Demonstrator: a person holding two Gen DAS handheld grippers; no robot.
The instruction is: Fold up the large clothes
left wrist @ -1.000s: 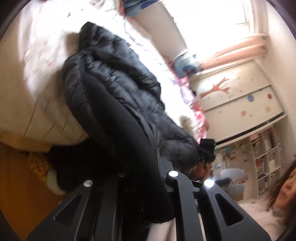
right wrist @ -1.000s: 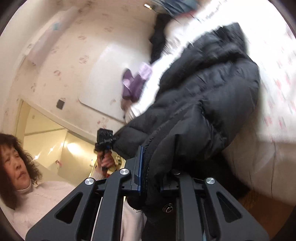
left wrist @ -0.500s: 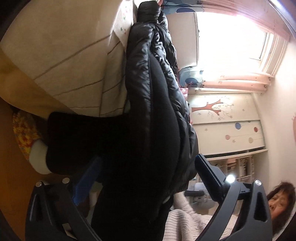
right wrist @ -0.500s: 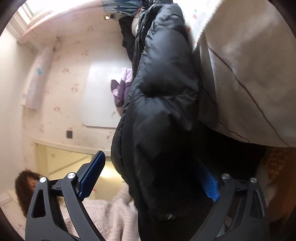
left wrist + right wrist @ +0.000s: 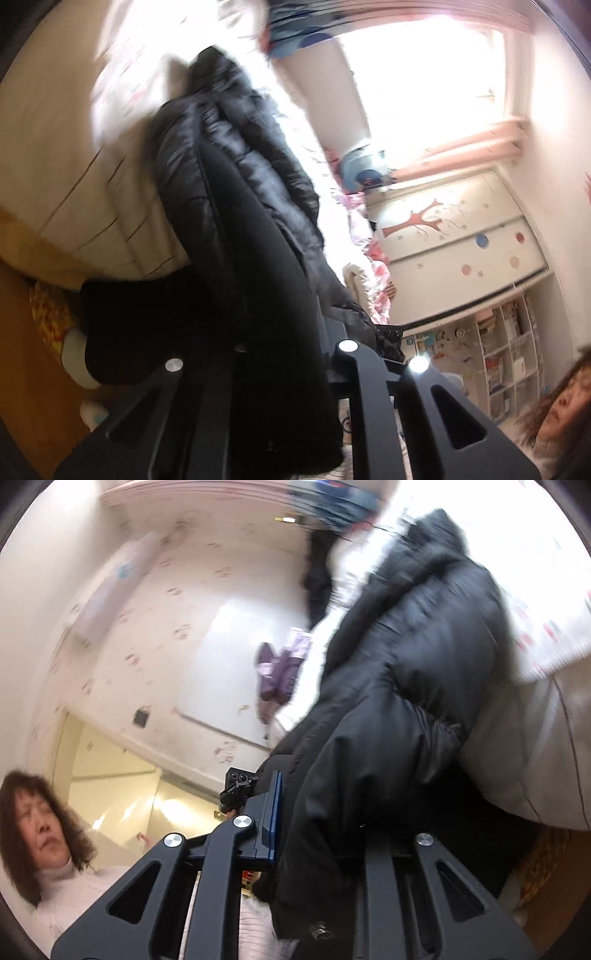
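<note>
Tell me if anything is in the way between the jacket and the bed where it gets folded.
Nothing visible. Both grippers, left and right, are shut on the black jacket, whose upper part already lies on the bed. The purple garment sits off to the side, apart from it.

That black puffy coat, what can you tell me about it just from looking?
The black quilted puffer coat looks like shiny, padded nylon with stitched channels and a matte black lining. It hangs in long bunched folds over the edge of the cream mattress, its far end lying up on the bed. The left claw and the right claw are each shut on its lower edge. A metal snap shows near the hem.
</note>
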